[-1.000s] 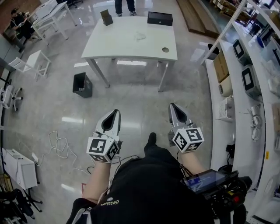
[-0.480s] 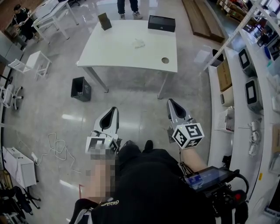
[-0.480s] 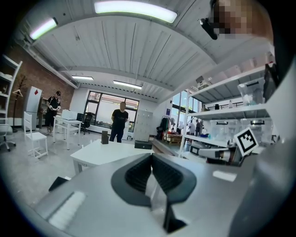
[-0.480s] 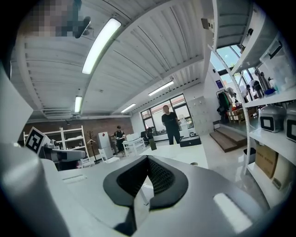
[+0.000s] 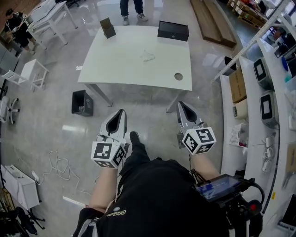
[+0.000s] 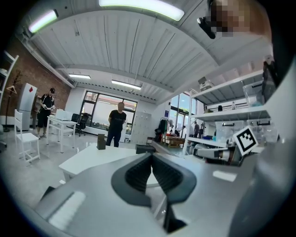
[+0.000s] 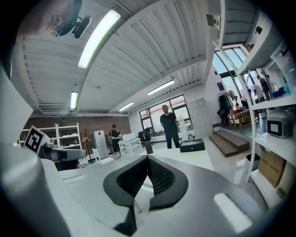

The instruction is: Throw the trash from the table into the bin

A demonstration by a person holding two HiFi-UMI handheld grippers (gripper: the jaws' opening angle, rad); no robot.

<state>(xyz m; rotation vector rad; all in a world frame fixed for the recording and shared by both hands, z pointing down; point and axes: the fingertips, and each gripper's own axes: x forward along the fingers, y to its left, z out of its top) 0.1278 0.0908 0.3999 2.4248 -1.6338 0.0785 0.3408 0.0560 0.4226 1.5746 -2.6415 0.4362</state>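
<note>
- Two bare forearms reach forward from the body, side by side and well apart. Each carries its tool about level, pointing at the table.
- The left gripper (image 5: 121,112) has its jaws pressed together at the tips, with nothing between them.
- The right gripper (image 5: 180,104) is the same: jaws closed tip to tip and empty.
- A shoe (image 5: 134,138) is planted on the glossy grey floor (image 5: 152,122) between the two grippers.
- A cable (image 5: 53,159) loops on the floor to the left of the left gripper.
- The bin (image 5: 82,102), dark and open-topped, stands on the floor ahead and to the left of the left gripper, near the table's left leg.
- The white table (image 5: 125,65) lies straight ahead of both grippers.
- A round hole (image 5: 178,76) sits near its front edge, ahead of the right gripper.
- The trash (image 5: 148,56), a small pale crumpled scrap, lies mid-table, ahead between the two grippers and well apart from both.
- At the far edge, a box (image 5: 173,30) sits on the right and a small dark stand (image 5: 107,28) on the left.
- A person (image 5: 132,8) stands beyond the far edge.
- Shelves (image 5: 261,88) with devices run along the right of the right gripper, and a white chair (image 5: 31,74) stands far to the left.
</note>
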